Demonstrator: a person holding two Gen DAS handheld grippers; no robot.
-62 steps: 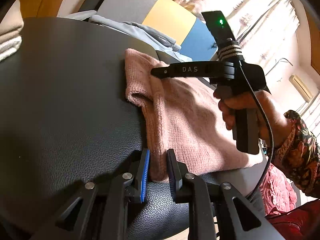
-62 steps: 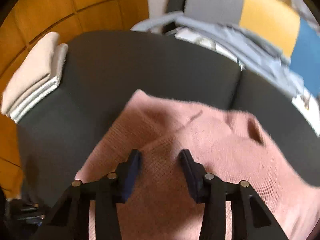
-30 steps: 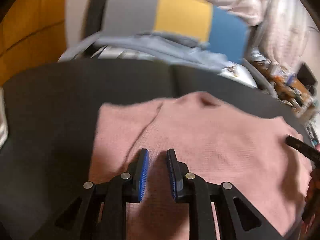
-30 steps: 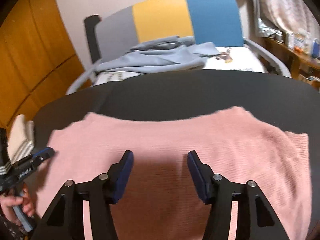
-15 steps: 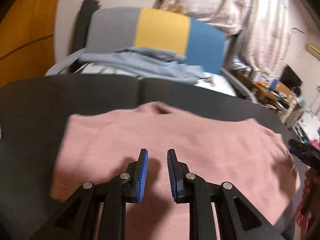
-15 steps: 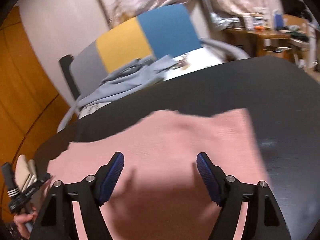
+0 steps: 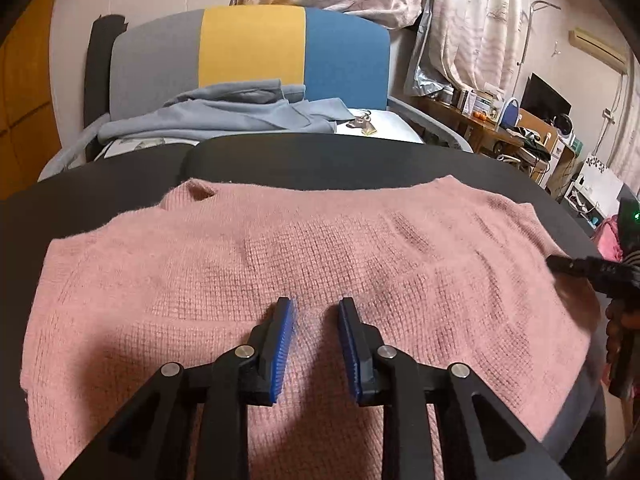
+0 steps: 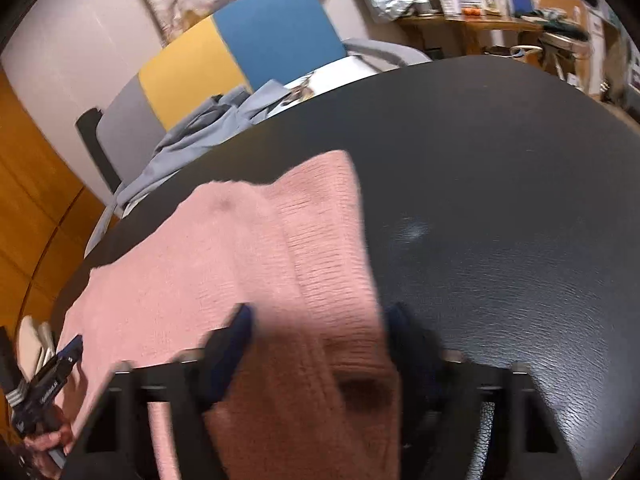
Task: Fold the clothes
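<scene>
— While the pink knitted sweater (image 7: 304, 272) lies flat on the black leather-textured table (image 8: 500, 184), where are the grippers?
— Left gripper (image 7: 315, 322) hovers over its middle, jaws narrowly apart; right gripper (image 8: 320, 332), jaws spread wide, straddles its edge.

The black surface (image 8: 500, 184) lies bare to the right of the pink sweater (image 7: 320, 256), with open passage across that whole side up to its far edge. A narrow bare strip (image 7: 320, 164) runs between the sweater's far edge and the surface's rim. Beyond the rim stands a chair (image 7: 248, 48) heaped with grey-blue clothing (image 7: 240, 112), blocking reach further back. The left side is closed in by an orange wooden wall (image 8: 28, 200) and a folded pale stack (image 8: 34, 344) at the surface's edge. The left tongs (image 7: 314, 320) and right tongs (image 8: 320, 332) both stand parted low over the sweater, well apart from each other.
</scene>
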